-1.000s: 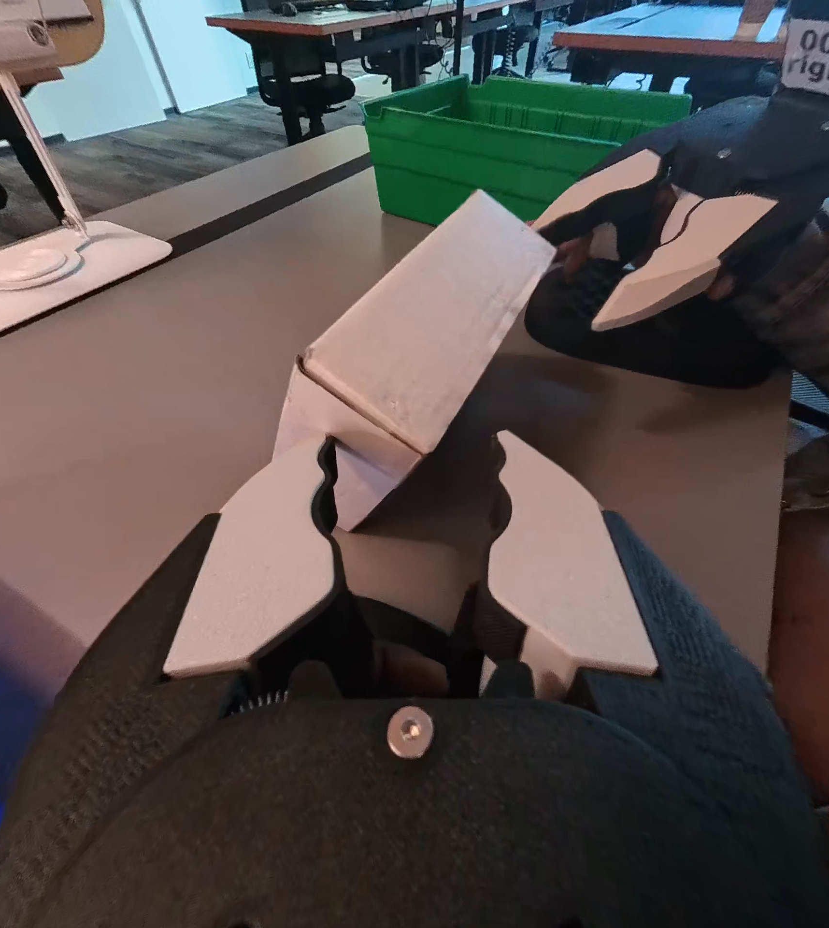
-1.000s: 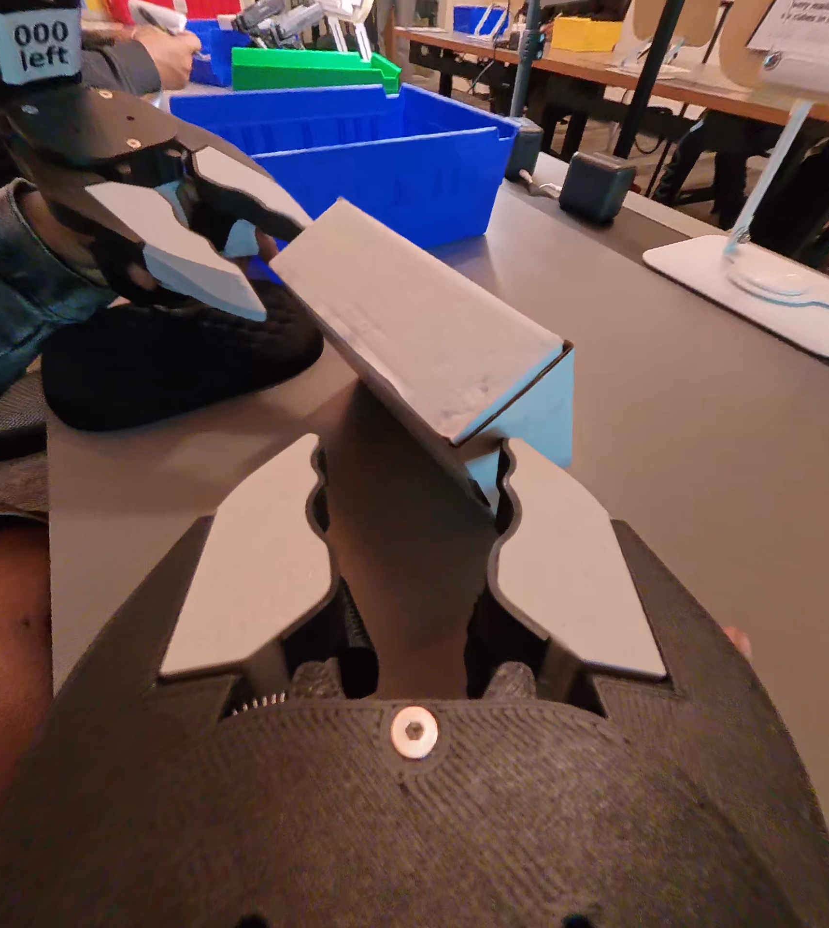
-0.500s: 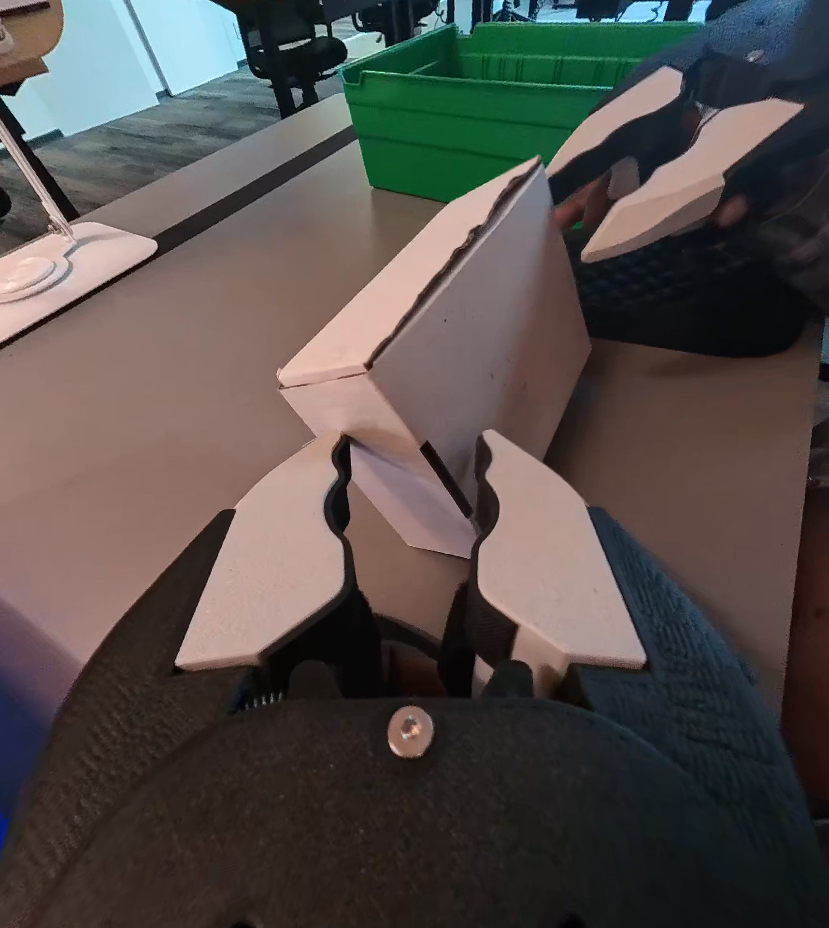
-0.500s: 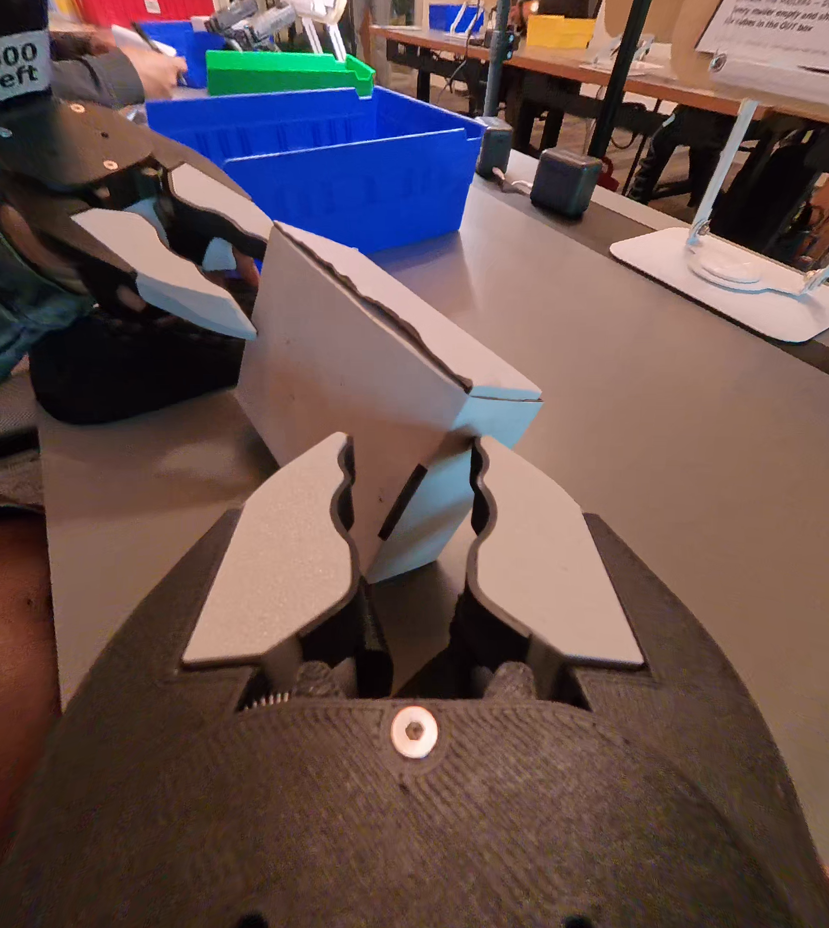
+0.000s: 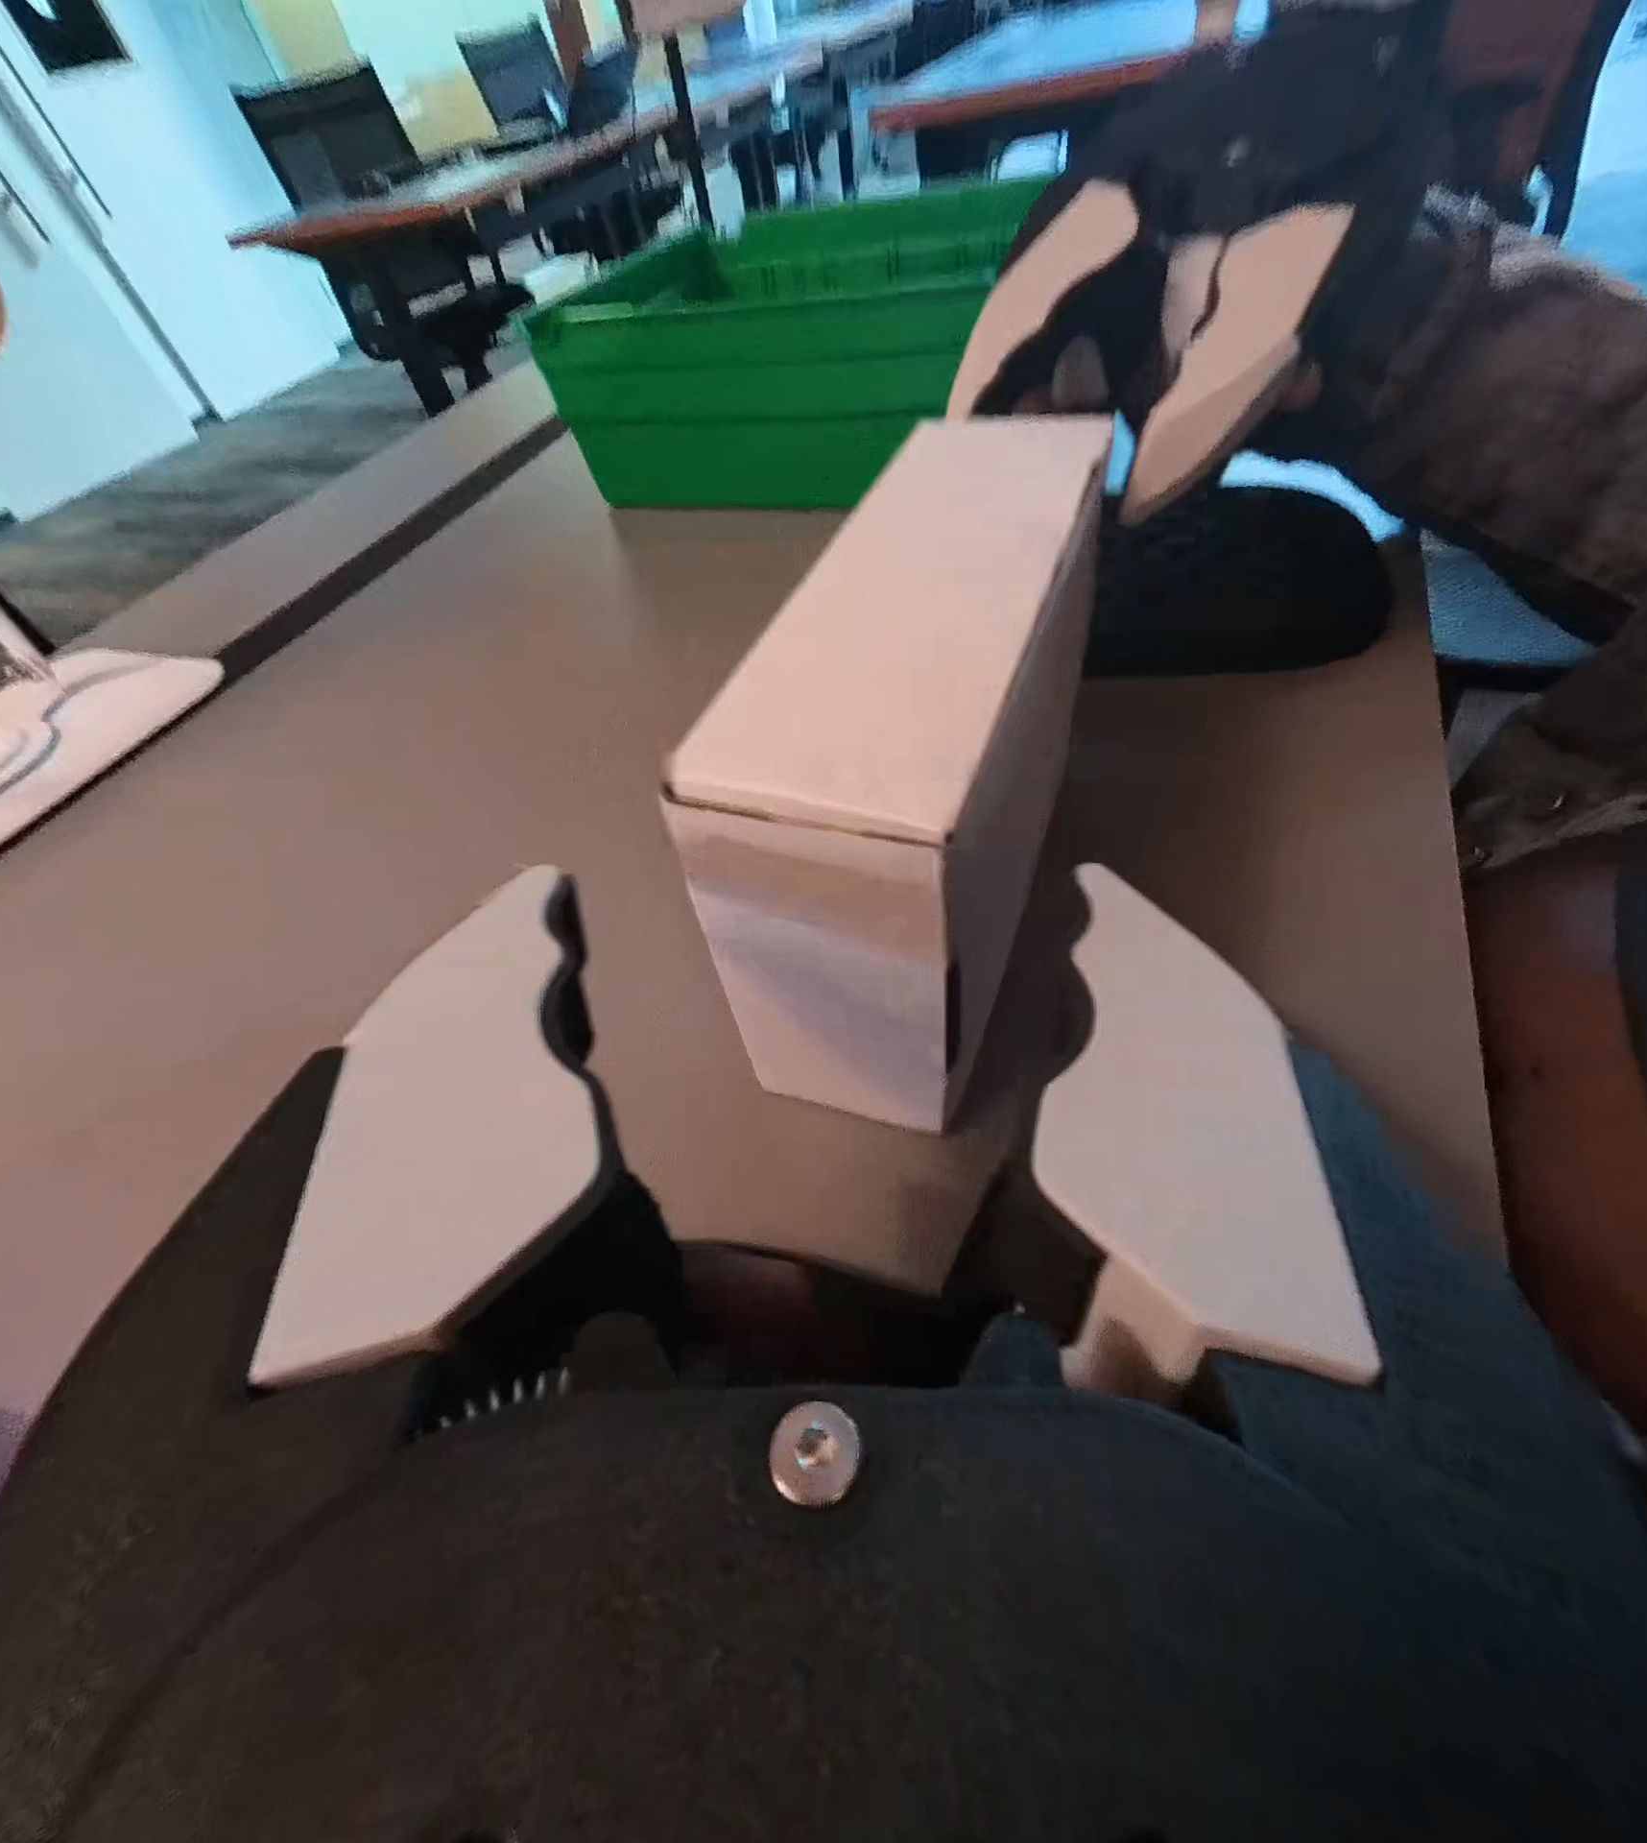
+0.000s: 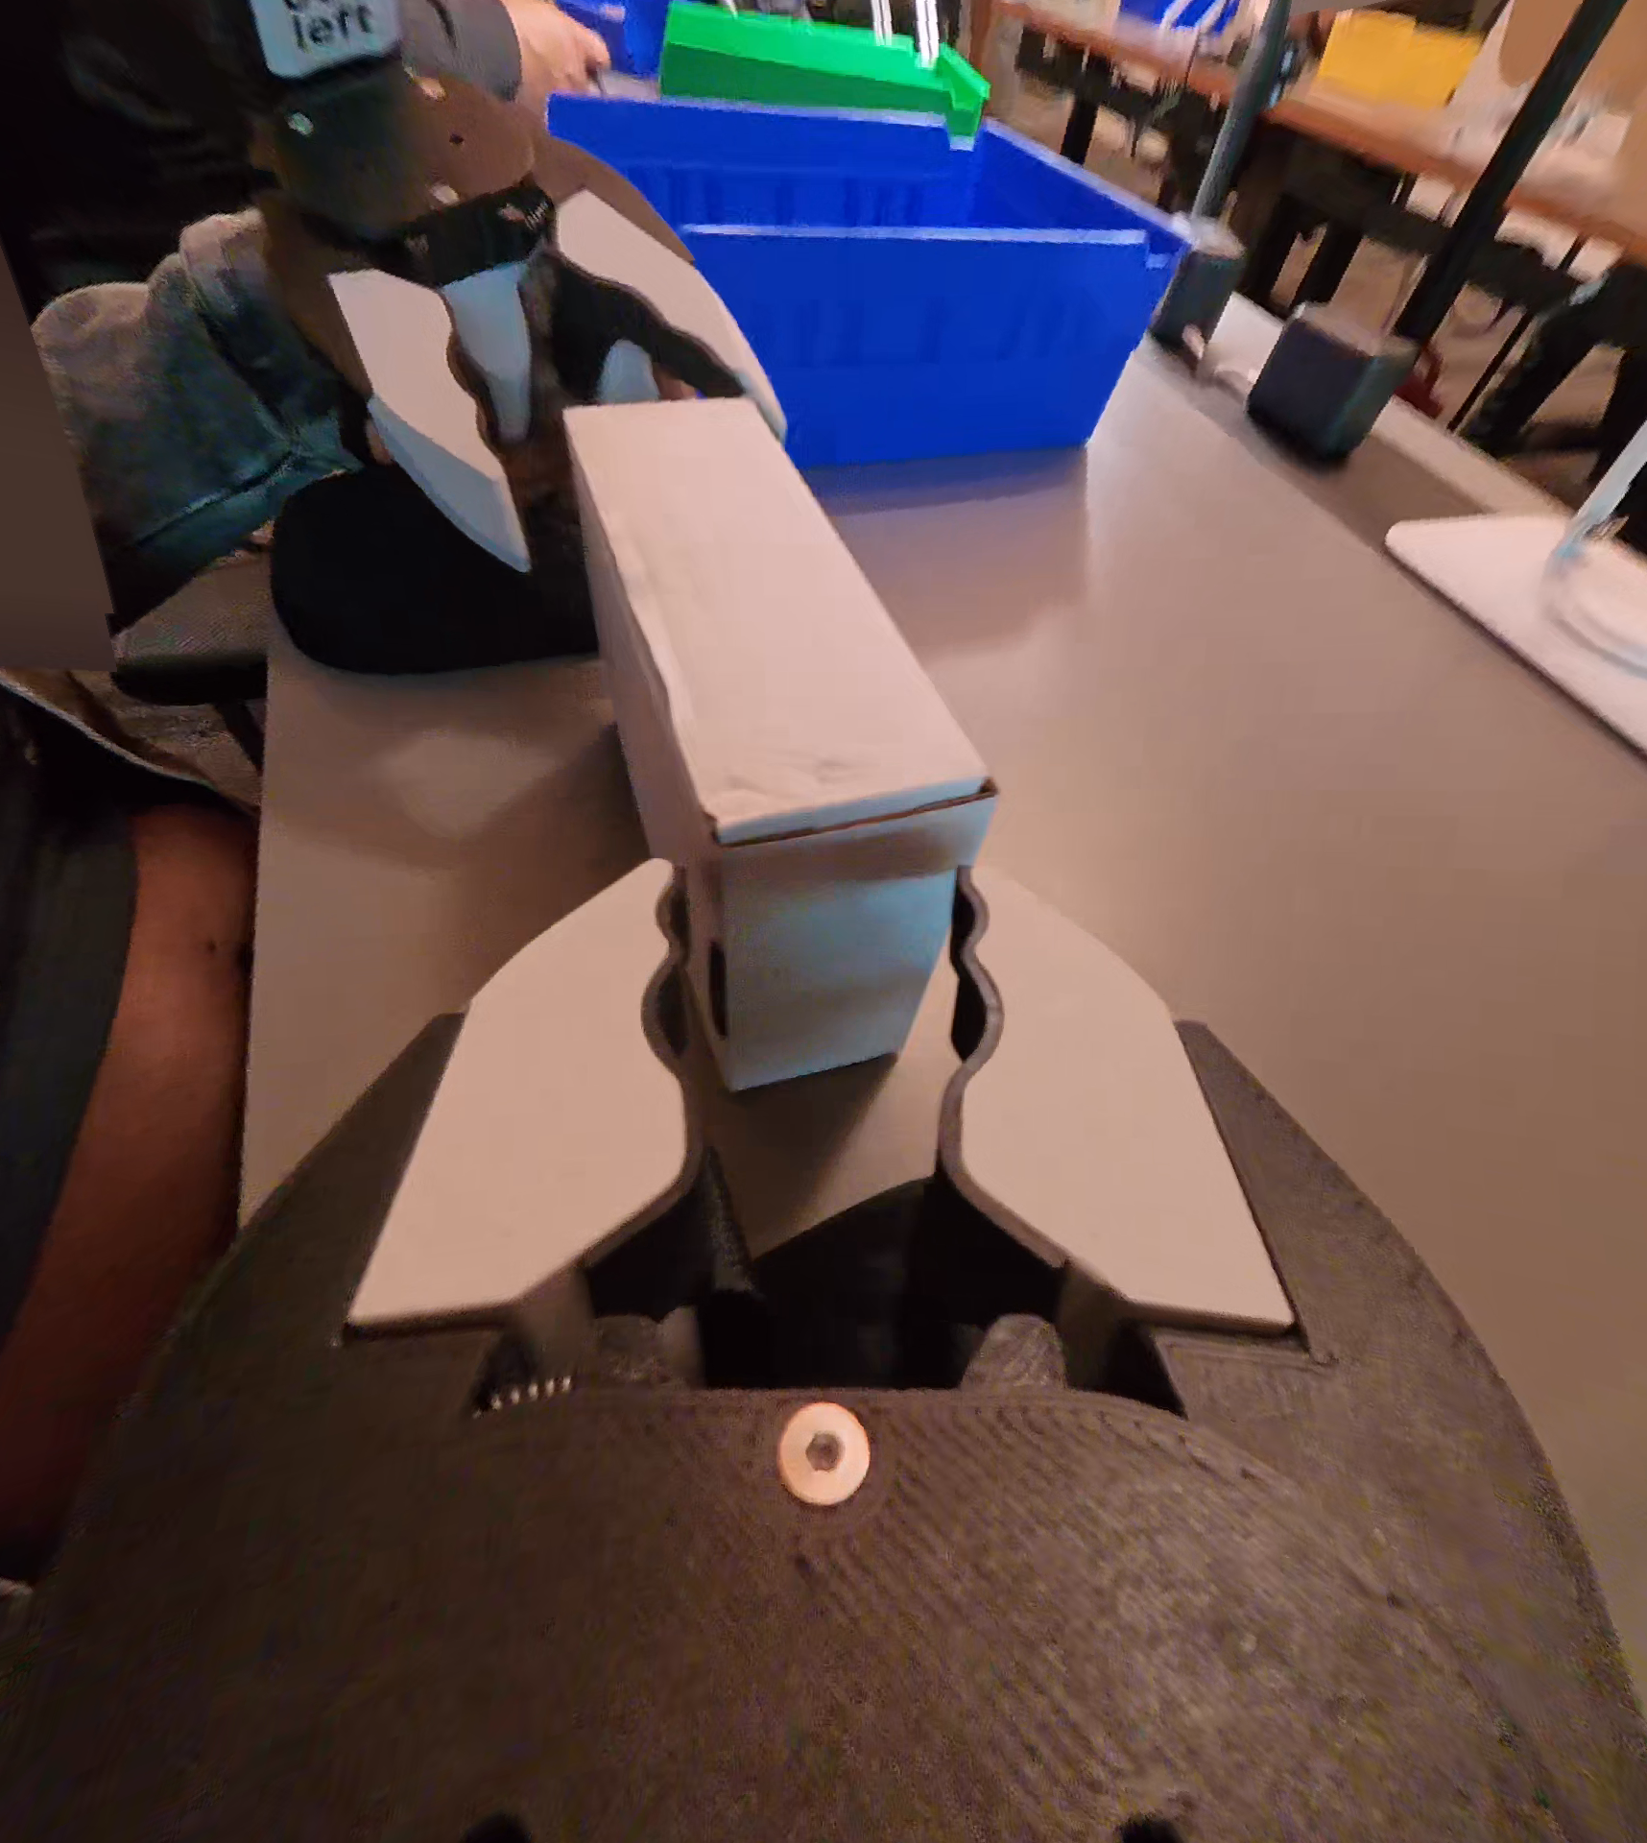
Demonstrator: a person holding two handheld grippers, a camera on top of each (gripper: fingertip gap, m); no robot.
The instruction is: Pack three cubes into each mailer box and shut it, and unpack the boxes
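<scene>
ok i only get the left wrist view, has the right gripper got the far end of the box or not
observer: The right gripper has its fingers either side of that end of the mailer box, close against both sides. I cannot tell whether they are squeezing.
operator: is the lid down at that end
observer: Yes, in the right wrist view the lid lies flush there, with only a thin seam showing.
operator: anything behind my gripper
observer: A blue bin stands just beyond the left gripper.
</scene>
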